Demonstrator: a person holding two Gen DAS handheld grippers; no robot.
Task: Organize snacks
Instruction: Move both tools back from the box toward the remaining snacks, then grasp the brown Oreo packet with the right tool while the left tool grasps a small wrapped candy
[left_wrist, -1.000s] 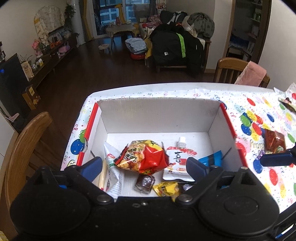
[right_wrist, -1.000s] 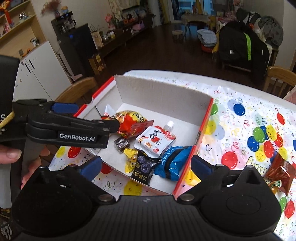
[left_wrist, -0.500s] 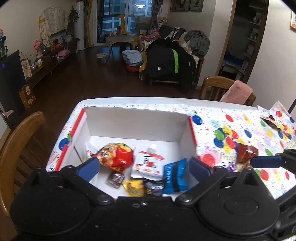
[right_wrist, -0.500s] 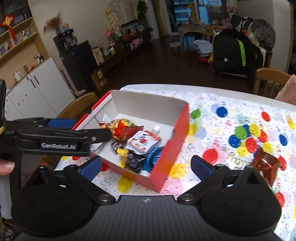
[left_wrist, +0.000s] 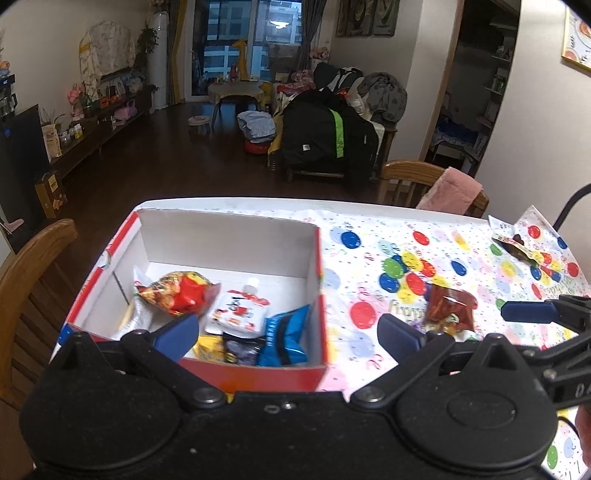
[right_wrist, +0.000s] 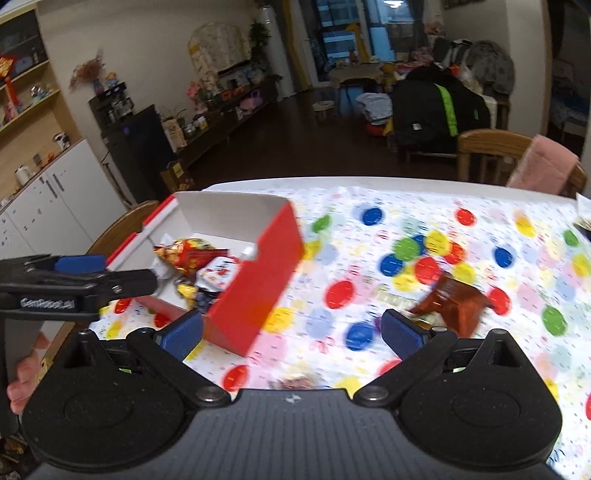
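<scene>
A: Where are the two grippers?

B: The left gripper (left_wrist: 288, 334) sits low at the near edge of the box (left_wrist: 236, 236), fingers spread wide with nothing between them. One blue pad (left_wrist: 177, 330) overlaps the box's near wall; the other is over the tablecloth (left_wrist: 369, 258).

A: And the right one?

B: The right gripper (right_wrist: 291, 334) hangs over the tablecloth beside the box's red side, jaws also wide apart and empty. Its view is blurred. From the left camera, one blue fingertip (left_wrist: 528, 311) shows at the right edge, pointing leftward.

A: Where are the snacks?

B: Most lie in the box: a red-and-yellow bag (left_wrist: 177, 295), a white pouch (left_wrist: 238, 312), a blue packet (left_wrist: 286, 336), and a yellow candy (left_wrist: 210, 349) next to a dark one near the front wall. A brown packet (left_wrist: 448, 308) lies on the cloth outside the box, just ahead of the right gripper's right finger. Another wrapper (left_wrist: 517, 245) lies near the far right edge.

A: Is the left gripper seen from the right camera?

B: Yes, at the left edge (right_wrist: 107, 275), level, pointing toward the box.
</scene>
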